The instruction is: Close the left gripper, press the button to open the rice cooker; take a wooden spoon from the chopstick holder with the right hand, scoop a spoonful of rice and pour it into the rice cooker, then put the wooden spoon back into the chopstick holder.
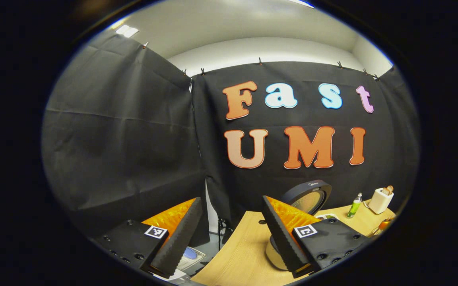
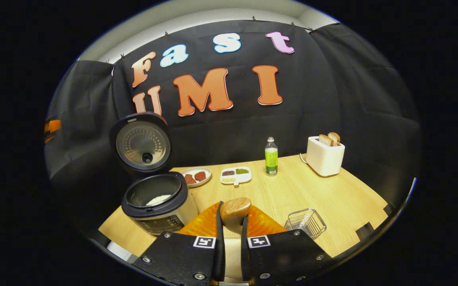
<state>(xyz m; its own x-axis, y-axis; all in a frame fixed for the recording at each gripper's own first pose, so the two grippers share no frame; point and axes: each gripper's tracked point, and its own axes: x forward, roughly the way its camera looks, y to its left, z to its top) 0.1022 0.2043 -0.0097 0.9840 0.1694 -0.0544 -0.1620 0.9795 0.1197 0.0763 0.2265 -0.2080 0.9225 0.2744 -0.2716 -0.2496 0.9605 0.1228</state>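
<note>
While the right gripper (image 2: 232,234) has its jaws pressed on both sides of a wooden spoon (image 2: 235,212), the rounded wooden end stands up between them, facing the camera; whether any rice sits in it cannot be told from this side. The chopstick holder is not identifiable. The left gripper (image 1: 229,234) has its jaws spread wide with nothing between them, raised off the left edge of the surface (image 1: 237,254).

Step in hand, by my reading: button pressing is done, since the rice cooker (image 2: 158,206) stands with its lid (image 2: 141,143) swung upright, and white rice shows at the bottom of the inner pot. The spoon is held just right of the cooker and nearer the camera. So this is either carrying to scoop or carrying to pour; a source of rice is not evident.

Next move likely calls for bringing the spoon over the pot mouth, keeping it level until above the rim, then tipping.

Count, outward from the jaws:
- one wire basket (image 2: 305,222), near right
- one rice cooker
- one round plate (image 2: 196,176) with two reddish pieces
- one divided dish (image 2: 235,175) of small grains or beans, three compartments
- one green-labelled bottle (image 2: 271,157)
- one white toaster (image 2: 325,155) with two bread slices standing in it
</note>
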